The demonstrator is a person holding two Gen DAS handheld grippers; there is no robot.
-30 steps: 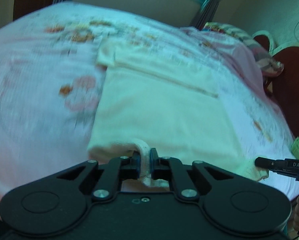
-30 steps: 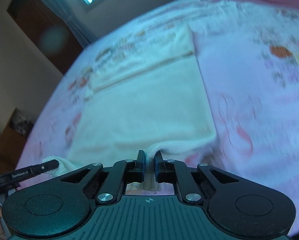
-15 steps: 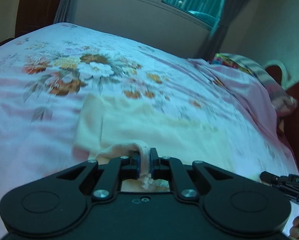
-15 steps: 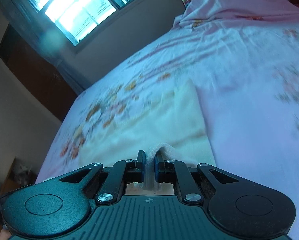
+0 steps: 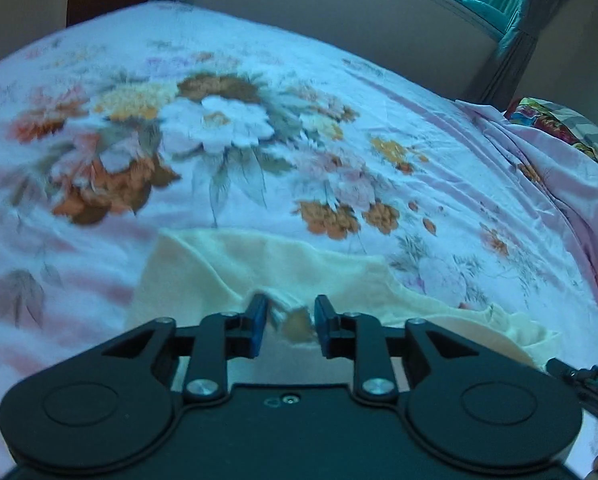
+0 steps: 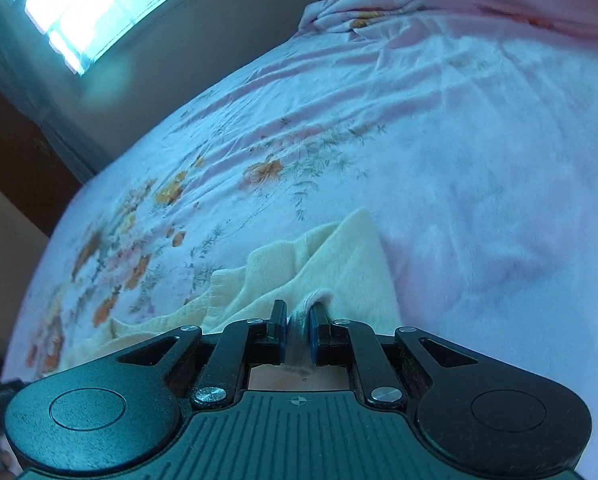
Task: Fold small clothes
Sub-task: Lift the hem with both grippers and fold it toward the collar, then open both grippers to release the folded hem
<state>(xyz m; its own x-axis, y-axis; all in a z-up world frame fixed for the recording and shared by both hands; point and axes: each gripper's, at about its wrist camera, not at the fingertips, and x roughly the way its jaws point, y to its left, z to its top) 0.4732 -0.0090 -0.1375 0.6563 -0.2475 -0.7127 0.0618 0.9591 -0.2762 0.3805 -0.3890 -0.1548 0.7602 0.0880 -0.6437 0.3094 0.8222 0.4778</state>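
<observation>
Cream knit garment (image 5: 283, 268) lies on the floral bedsheet (image 5: 227, 128), near edge doubled over toward the far edge, hem bunched at both grippers. Left gripper (image 5: 287, 322): jaws opening, hem corner loose between the pads, not pressed. Right gripper (image 6: 297, 330): clamped together on a fold of the same garment (image 6: 339, 264). Step looks like letting go after the fold. To do it well: right should release level with left so the 2 corners land even, then both lift straight off without dragging the top layer.
</observation>
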